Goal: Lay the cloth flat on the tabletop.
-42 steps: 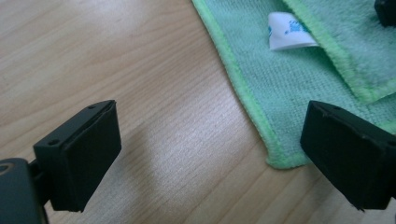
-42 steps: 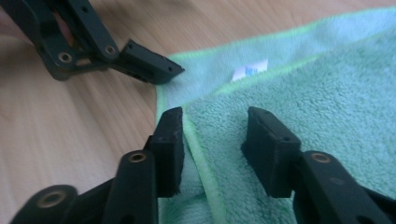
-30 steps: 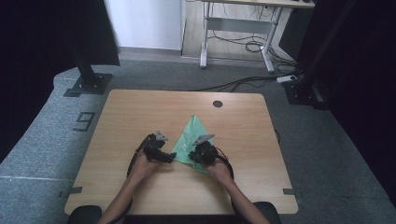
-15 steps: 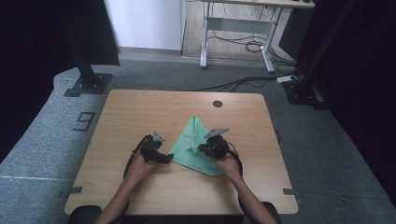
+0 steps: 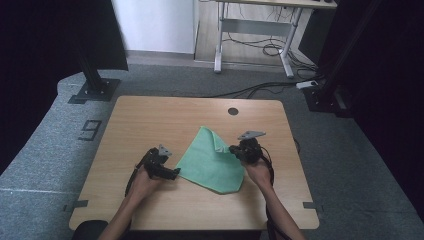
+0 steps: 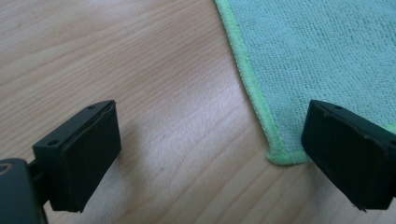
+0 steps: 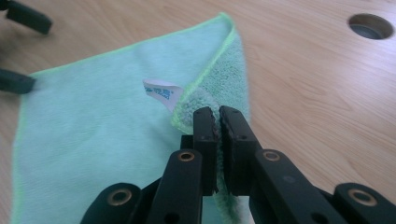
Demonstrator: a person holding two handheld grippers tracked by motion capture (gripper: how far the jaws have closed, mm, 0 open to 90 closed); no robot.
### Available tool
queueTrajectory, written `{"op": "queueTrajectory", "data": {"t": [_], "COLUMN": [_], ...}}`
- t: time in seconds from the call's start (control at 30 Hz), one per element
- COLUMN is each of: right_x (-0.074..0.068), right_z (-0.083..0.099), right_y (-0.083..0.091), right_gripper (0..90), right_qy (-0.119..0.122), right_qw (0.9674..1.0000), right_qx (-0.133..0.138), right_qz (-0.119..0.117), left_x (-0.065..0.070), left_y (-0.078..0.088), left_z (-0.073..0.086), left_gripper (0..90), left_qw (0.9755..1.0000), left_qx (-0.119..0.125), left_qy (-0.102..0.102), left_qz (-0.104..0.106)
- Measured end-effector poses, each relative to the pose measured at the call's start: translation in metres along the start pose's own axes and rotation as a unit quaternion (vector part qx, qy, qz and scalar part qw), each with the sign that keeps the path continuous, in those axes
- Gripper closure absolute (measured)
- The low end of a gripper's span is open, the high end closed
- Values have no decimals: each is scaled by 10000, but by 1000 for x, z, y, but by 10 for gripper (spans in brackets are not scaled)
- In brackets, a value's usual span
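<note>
A green microfibre cloth (image 5: 210, 162) lies on the wooden table (image 5: 150, 120), with its right corner raised and folded over. My right gripper (image 5: 231, 149) is shut on that raised corner; in the right gripper view the jaws (image 7: 218, 116) pinch the cloth's (image 7: 102, 130) hemmed edge beside a white label (image 7: 161, 91). My left gripper (image 5: 175, 173) rests low at the cloth's left corner. Its jaws (image 6: 210, 121) stand open over bare wood, and the corner of the cloth (image 6: 317, 51) lies flat just inside the right jaw, untouched.
A round cable hole (image 5: 233, 111) sits near the table's far edge, right of centre. Bare wood surrounds the cloth on every side. On the floor beyond are black stand bases (image 5: 92, 90) and a desk frame (image 5: 250, 35) with cables.
My right gripper has moved to the right and a little up with the cloth corner in it, spreading the cloth from a narrow triangle into a wider shape. The left gripper has barely shifted.
</note>
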State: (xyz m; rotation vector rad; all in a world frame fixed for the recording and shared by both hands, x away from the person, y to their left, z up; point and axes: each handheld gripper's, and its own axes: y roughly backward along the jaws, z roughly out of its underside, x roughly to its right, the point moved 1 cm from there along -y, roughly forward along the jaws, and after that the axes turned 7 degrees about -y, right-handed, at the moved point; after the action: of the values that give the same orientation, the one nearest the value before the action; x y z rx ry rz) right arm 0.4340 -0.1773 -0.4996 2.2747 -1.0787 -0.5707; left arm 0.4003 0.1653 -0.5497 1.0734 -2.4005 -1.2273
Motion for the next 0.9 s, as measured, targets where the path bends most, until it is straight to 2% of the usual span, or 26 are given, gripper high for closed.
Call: {"op": "queueTrajectory", "data": {"t": [0.3, 0.53, 0.73, 0.8, 0.87, 0.9], "right_x": [27, 38, 46, 48, 49, 51], "right_z": [10, 16, 20, 21, 21, 22], "right_y": [2, 0, 1, 4, 5, 9], "right_gripper": [837, 821, 772, 712, 696, 654], "right_qy": [-336, -486, -563, -585, -598, -629], "right_qw": [9991, 9982, 9974, 9967, 9963, 9960], "right_qx": [26, -5, -23, 30, 50, 79], "right_qz": [248, 358, 455, 566, 608, 628], "left_x": [5, 12, 16, 17, 17, 18], "left_y": [12, 18, 20, 21, 22, 23], "left_z": [13, 17, 20, 19, 18, 16], "left_gripper": [49, 59, 70, 91, 108, 113], "left_qw": [10000, 9999, 9999, 9997, 9996, 9995], "left_qx": [-21, -56, -59, -46, -53, -51], "left_qy": [-46, -139, -116, -200, -251, -317], "left_qz": [-18, -17, 64, 98, 100, 49]}}
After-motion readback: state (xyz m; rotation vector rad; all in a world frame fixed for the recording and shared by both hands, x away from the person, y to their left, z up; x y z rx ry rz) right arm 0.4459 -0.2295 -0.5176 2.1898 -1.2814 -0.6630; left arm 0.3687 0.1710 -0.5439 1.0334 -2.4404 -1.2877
